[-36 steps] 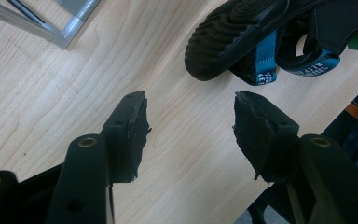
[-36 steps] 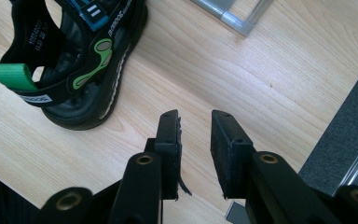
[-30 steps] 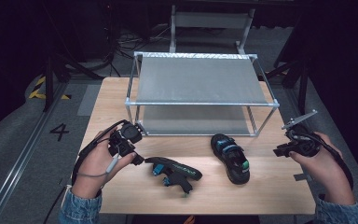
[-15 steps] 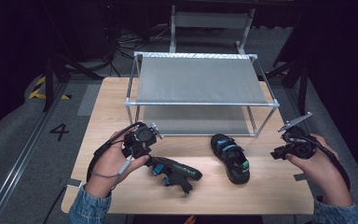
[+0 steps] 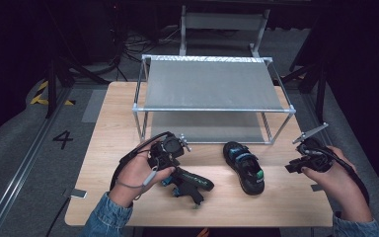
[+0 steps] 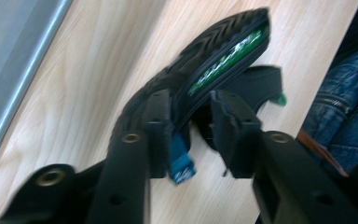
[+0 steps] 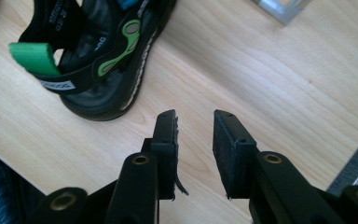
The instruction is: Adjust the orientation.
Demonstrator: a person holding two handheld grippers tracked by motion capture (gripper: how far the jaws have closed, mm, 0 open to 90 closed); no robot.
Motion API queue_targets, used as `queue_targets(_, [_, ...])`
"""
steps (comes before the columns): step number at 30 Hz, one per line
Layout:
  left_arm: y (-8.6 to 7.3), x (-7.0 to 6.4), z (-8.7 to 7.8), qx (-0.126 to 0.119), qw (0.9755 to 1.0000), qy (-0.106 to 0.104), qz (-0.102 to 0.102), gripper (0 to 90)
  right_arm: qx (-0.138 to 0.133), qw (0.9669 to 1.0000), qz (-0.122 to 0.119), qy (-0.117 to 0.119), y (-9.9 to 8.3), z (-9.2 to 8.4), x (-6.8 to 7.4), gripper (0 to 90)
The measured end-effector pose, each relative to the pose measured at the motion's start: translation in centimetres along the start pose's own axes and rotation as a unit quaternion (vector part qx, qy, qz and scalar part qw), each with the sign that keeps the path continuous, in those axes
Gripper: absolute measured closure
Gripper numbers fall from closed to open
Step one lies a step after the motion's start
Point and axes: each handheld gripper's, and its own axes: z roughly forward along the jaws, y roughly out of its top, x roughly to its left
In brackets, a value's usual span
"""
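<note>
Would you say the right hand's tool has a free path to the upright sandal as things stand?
Probably yes: the right tool stands open with nothing in it, and bare table lies between it and the upright sandal.

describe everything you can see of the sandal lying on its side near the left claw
The black strapped sandal with green and blue trim lies on its side on the pale wooden table, its ridged rubber sole turned up and outward in the left gripper view. A green band runs along the sole's edge, and a blue tab hangs near the heel. The left claw straddles the sole's edge, and its jaws have just been closing on it. The pads look close to the sole, but contact is unclear.
</note>
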Motion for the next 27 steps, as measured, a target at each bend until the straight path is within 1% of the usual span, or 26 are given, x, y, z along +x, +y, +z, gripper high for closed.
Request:
queue_targets(2, [0.4, -0.2, 0.5, 0.000, 1.0000, -0.008, 0.005, 75.4, -0.001, 1.0000, -0.003, 0.006, -0.1, 0.0, 0.1, 70.9])
queue_targets(3, [0.4, -0.2, 0.5, 0.000, 1.0000, -0.008, 0.005, 77.6, -0.003, 1.0000, -0.003, 0.005, -0.1, 0.0, 0.1, 70.9])
queue_targets(4, [0.7, -0.4, 1.1, 0.000, 0.9998, -0.013, 0.011, 79.7, -0.005, 1.0000, -0.003, 0.005, -0.1, -0.1, 0.1, 70.9])
queue_targets(5, [0.7, -0.4, 1.1, 0.000, 0.9998, -0.013, 0.011, 82.0, -0.005, 1.0000, -0.003, 0.005, -0.1, -0.1, 0.1, 70.9])
queue_targets(6, [1.0, -0.6, 1.6, -0.003, 0.9998, -0.012, 0.018, 86.1, -0.004, 1.0000, -0.002, 0.005, -0.1, -0.1, 0.1, 70.9])
queue_targets(7, [1.2, -0.7, 1.8, -0.004, 0.9997, -0.015, 0.021, 89.0, -0.003, 1.0000, -0.002, 0.004, -0.1, -0.1, 0.2, 71.0])
queue_targets(8, [1.3, -0.8, 2.0, -0.004, 0.9996, -0.019, 0.022, 89.6, -0.002, 1.0000, -0.004, 0.005, -0.1, 0.0, 0.3, 71.0])
queue_targets(11, [1.6, -0.8, 2.6, 0.004, 0.9995, -0.022, 0.021, 89.9, 0.001, 0.9999, -0.010, 0.004, 0.1, 0.2, 0.6, 71.0])
queue_targets(12, [1.6, -0.8, 2.7, 0.003, 0.9995, -0.024, 0.019, 89.9, 0.000, 0.9999, -0.012, 0.006, 0.1, 0.2, 0.7, 70.9])
queue_targets(13, [1.6, -0.7, 2.7, 0.006, 0.9995, -0.024, 0.018, 89.8, 0.002, 0.9999, -0.013, 0.003, 0.1, 0.2, 0.7, 70.9])
queue_targets(16, [1.5, -0.4, 2.8, 0.007, 0.9996, -0.022, 0.013, 89.9, 0.002, 0.9999, -0.014, 0.003, 0.2, 0.2, 0.8, 70.9])
queue_targets(18, [1.4, -0.3, 2.9, 0.012, 0.9995, -0.026, 0.010, 89.9, 0.005, 0.9999, -0.016, 0.005, 0.2, 0.4, 0.8, 71.0])
queue_targets(22, [1.4, -0.1, 3.3, 0.016, 0.9995, -0.024, 0.010, 89.8, 0.007, 0.9998, -0.016, 0.006, 0.2, 0.6, 0.8, 71.0])
queue_targets(23, [1.4, -0.1, 3.5, 0.023, 0.9994, -0.022, 0.011, 89.9, 0.007, 0.9998, -0.017, 0.006, 0.2, 0.6, 0.9, 71.0])
queue_targets(26, [1.5, 0.1, 3.7, 0.031, 0.9994, -0.015, 0.009, 89.9, 0.007, 0.9998, -0.016, 0.008, 0.2, 0.6, 0.8, 71.0])
queue_targets(27, [1.4, 0.2, 3.8, 0.027, 0.9994, -0.019, 0.009, 89.9, 0.006, 0.9998, -0.017, 0.009, 0.2, 0.7, 0.8, 71.0])
